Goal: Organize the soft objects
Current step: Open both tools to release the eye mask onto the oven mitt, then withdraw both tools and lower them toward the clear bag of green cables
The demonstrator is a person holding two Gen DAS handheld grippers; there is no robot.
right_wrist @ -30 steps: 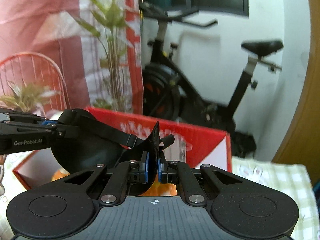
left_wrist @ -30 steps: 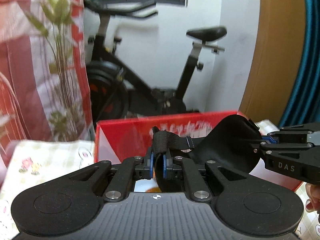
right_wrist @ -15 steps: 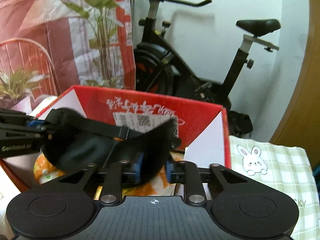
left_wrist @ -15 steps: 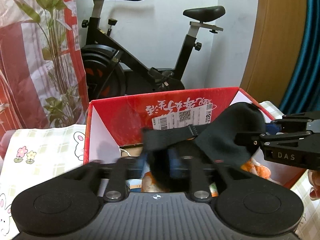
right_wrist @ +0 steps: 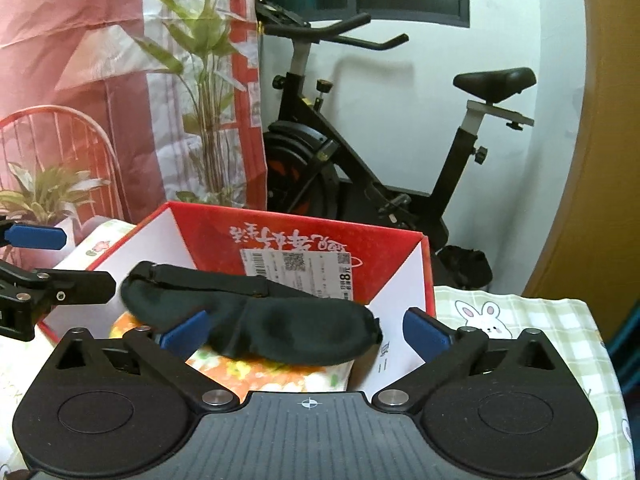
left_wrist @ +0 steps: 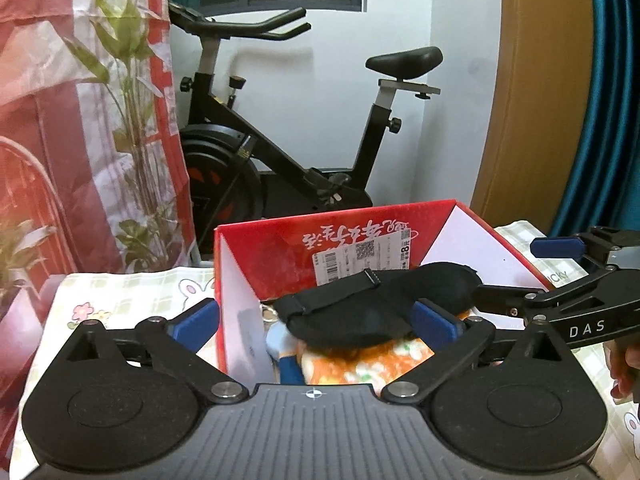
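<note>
A black sleep mask (left_wrist: 360,312) (right_wrist: 280,324) with its strap lies loose in the red cardboard box (left_wrist: 280,256) (right_wrist: 304,232), on top of an orange patterned soft item (left_wrist: 360,364) (right_wrist: 256,368). My left gripper (left_wrist: 316,320) has its jaws opening wide; the mask lies between and beyond the blue pads, and neither pad presses on it. My right gripper (right_wrist: 305,331) is opening the same way, with the mask's end between its pads but free. Each gripper shows in the other's view at the box's side, right gripper (left_wrist: 532,270) and left gripper (right_wrist: 60,260).
The box stands on a checked cloth with rabbit prints (left_wrist: 120,300) (right_wrist: 520,320). Behind it are a black exercise bike (left_wrist: 280,152), a leafy plant (right_wrist: 204,92) against a red-and-white curtain, a red wire chair (right_wrist: 60,152) and a wooden door (left_wrist: 532,100). A blue soft thing (left_wrist: 288,364) lies in the box.
Both grippers were shut on the mask's two ends and have opened. The mask has dropped onto the orange item in the box, and both grippers have drawn back a little.
</note>
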